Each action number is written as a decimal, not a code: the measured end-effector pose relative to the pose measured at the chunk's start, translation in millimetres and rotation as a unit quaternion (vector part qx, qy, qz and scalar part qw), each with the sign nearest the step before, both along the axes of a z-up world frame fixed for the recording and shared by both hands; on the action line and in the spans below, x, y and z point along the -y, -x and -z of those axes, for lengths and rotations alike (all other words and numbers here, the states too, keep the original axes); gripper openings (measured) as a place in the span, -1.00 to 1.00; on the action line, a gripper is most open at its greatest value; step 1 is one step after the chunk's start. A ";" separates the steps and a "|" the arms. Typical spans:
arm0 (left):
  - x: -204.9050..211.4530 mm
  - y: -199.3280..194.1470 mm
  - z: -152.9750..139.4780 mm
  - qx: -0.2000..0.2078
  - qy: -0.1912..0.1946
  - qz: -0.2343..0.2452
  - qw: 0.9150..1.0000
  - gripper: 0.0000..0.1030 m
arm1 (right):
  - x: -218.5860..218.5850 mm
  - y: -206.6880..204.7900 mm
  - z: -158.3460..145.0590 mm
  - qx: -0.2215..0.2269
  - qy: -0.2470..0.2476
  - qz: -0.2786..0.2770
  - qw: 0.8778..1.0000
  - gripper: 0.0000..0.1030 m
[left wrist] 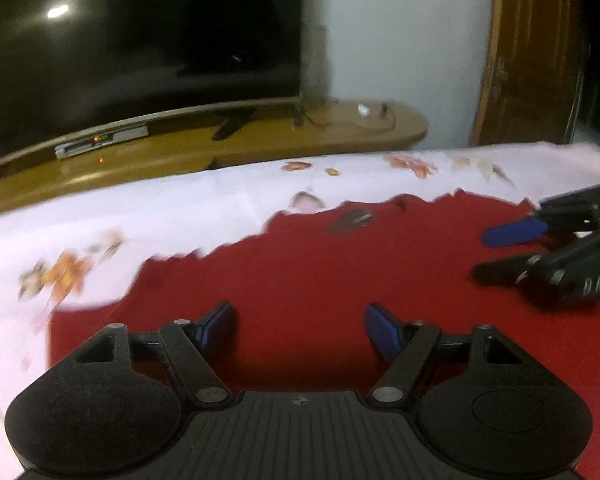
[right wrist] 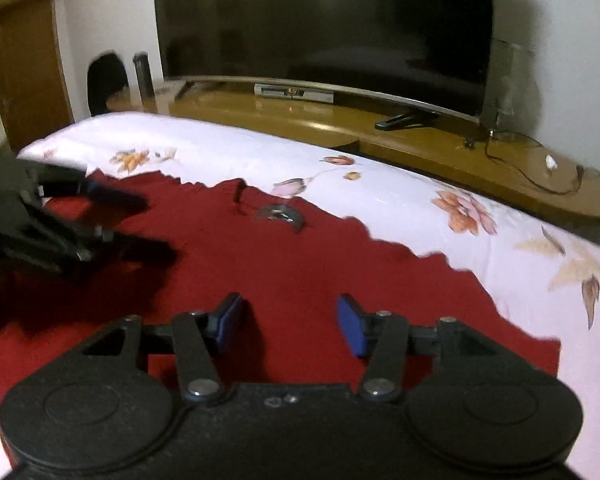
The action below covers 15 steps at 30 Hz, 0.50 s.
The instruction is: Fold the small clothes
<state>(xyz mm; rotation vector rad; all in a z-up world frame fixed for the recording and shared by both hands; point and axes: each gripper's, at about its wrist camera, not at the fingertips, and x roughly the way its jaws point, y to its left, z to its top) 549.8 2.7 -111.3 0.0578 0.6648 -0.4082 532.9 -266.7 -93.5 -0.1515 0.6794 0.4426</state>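
A small red garment point(left wrist: 300, 272) lies spread flat on a white floral bedsheet point(left wrist: 180, 208); it also shows in the right wrist view point(right wrist: 280, 264). A small grey label or patch point(right wrist: 280, 214) sits near its far edge. My left gripper point(left wrist: 300, 328) is open and empty just above the near part of the garment. My right gripper point(right wrist: 290, 324) is open and empty over the garment's right part. Each gripper shows in the other's view: the right one point(left wrist: 488, 252) at the right edge, the left one point(right wrist: 152, 224) at the left edge, both open.
Beyond the bed stands a long wooden TV bench point(right wrist: 420, 136) with a large dark TV point(right wrist: 324, 20), a set-top box point(right wrist: 294, 92) and cables point(right wrist: 532, 168). A wooden door point(left wrist: 540, 52) is at the right of the left wrist view.
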 end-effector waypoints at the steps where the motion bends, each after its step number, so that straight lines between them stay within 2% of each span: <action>1: -15.0 4.8 2.2 -0.004 0.008 -0.011 1.000 0.46 | 11.2 1.5 -0.1 -0.003 0.002 0.007 1.000 0.00; 3: -44.3 9.9 2.4 -0.002 0.018 -0.021 1.000 0.46 | 38.5 8.5 -1.2 -0.007 -0.005 0.019 1.000 0.00; 4: -51.5 10.9 2.8 -0.003 0.003 -0.029 1.000 0.46 | 51.4 11.6 -1.6 -0.010 -0.004 0.026 1.000 -0.05; 8: -56.8 15.7 1.6 0.007 -0.022 -0.009 1.000 0.46 | 95.8 21.9 -2.1 -0.011 -0.002 0.057 0.998 -0.10; 11: -50.6 16.7 -16.0 0.019 -0.034 -0.028 0.999 0.46 | 93.4 25.9 -9.4 -0.016 -0.002 0.065 0.998 -0.21; 13: -45.3 36.3 -36.9 0.051 -0.007 -0.013 0.999 0.47 | 80.9 40.0 -26.9 0.014 -0.015 0.065 0.998 -0.13; 15: -26.5 44.9 -46.0 0.057 0.014 0.014 0.998 0.47 | 63.8 55.3 -40.5 0.041 -0.041 0.038 0.998 -0.13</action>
